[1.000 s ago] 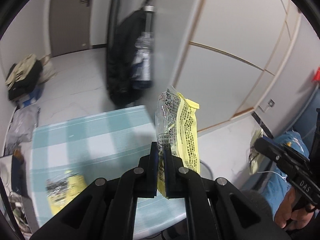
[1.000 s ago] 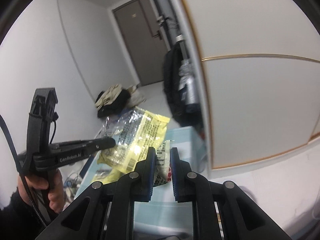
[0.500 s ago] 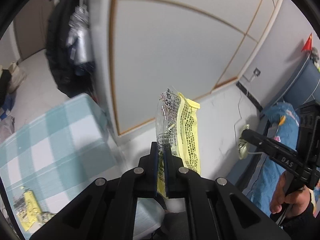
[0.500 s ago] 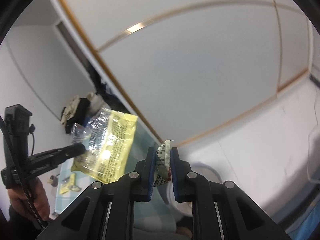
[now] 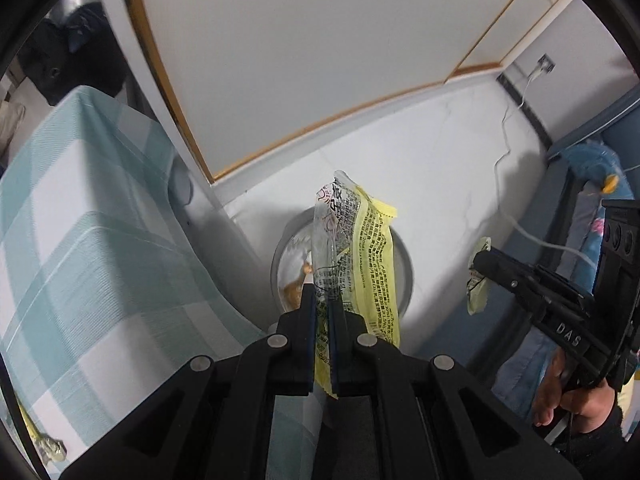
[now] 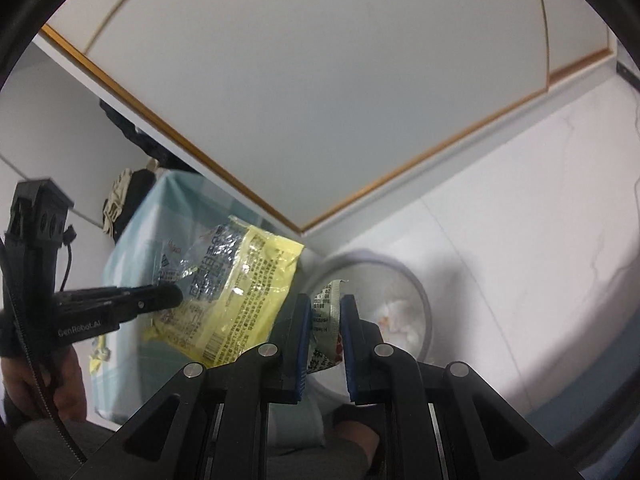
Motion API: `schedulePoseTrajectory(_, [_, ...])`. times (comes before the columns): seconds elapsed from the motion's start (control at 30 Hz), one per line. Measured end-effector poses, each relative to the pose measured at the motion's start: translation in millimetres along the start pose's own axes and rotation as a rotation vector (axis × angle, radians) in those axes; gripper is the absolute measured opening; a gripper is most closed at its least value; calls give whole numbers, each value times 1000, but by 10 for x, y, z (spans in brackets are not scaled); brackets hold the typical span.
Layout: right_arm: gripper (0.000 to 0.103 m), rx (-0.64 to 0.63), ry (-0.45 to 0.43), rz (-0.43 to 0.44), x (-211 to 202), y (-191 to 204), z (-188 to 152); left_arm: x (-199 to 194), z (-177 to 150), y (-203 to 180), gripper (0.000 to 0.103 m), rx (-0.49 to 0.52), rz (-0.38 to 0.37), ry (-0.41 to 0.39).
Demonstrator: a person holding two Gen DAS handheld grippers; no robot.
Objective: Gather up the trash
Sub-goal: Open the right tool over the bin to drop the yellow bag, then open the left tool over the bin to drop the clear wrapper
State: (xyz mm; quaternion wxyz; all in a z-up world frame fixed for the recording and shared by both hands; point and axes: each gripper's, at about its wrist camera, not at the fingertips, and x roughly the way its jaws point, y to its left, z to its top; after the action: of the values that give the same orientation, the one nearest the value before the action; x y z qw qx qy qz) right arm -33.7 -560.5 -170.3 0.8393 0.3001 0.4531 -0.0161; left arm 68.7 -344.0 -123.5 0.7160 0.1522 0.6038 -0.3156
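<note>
With the left gripper [image 5: 322, 320] clamped on the crinkly yellow-and-clear plastic wrapper [image 5: 360, 264] and the right gripper [image 6: 325, 320] pinched on a small whitish printed sachet [image 6: 326, 312], both should be released only once brought directly over the round grey waste bin [image 5: 402, 276] lying just beyond the fingertips.
</note>
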Motion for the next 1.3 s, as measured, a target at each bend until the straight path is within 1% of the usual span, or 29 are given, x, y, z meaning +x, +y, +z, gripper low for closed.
schedulePoseTrajectory(0.07, [14,5,22,4,167,-15,-9,98,11,-55,1,19,22,24])
schedulePoseTrajectory(0.2, [14,30,78,15,507,-79,-11,244,21,-146,1,34,38,69])
schedulePoseTrajectory(0.27, [14,42,101,13,602,-169,-42,316,38,-166,1,37,47,97])
schedulePoseTrajectory(0.4, [16,51,140,19,746,-197,-122,385,75,-177,1,40,53,124])
schedulePoseTrajectory(0.53, [17,47,153,-6,844,-235,-130,462,95,-170,1,41,50,143])
schedulePoseTrajectory(0.6, [17,37,144,-2,874,-217,-106,515,96,-168,1,23,32,166])
schedulePoseTrajectory(0.67, [17,24,132,-7,873,-193,-96,552,114,-166,1,17,32,176])
schedulePoseTrajectory(0.73, [23,18,130,-3,869,-189,-95,591,111,-201,1,18,36,186])
schedulePoseTrajectory(0.87, [28,18,121,-5,782,-218,-104,613,113,-251,2,33,53,200])
schedulePoseTrajectory(0.93, [39,11,104,-13,741,-190,-97,629,104,-259,2,33,56,210])
schedulePoseTrajectory(1.03, [47,-4,87,-25,686,-171,-93,673,91,-272,2,36,66,225])
schedulePoseTrajectory(1.07, [48,-8,82,-26,675,-177,-78,687,85,-288,2,38,66,233])
schedulePoseTrajectory(1.13, [57,-10,70,-33,642,-166,-61,701,74,-313,2,44,71,241])
schedulePoseTrajectory(1.23, [62,-12,60,-45,621,-146,-37,741,68,-329,2,47,78,254])
schedulePoseTrajectory(1.3, [65,-20,63,-69,627,-119,-21,763,76,-319,2,42,87,264])
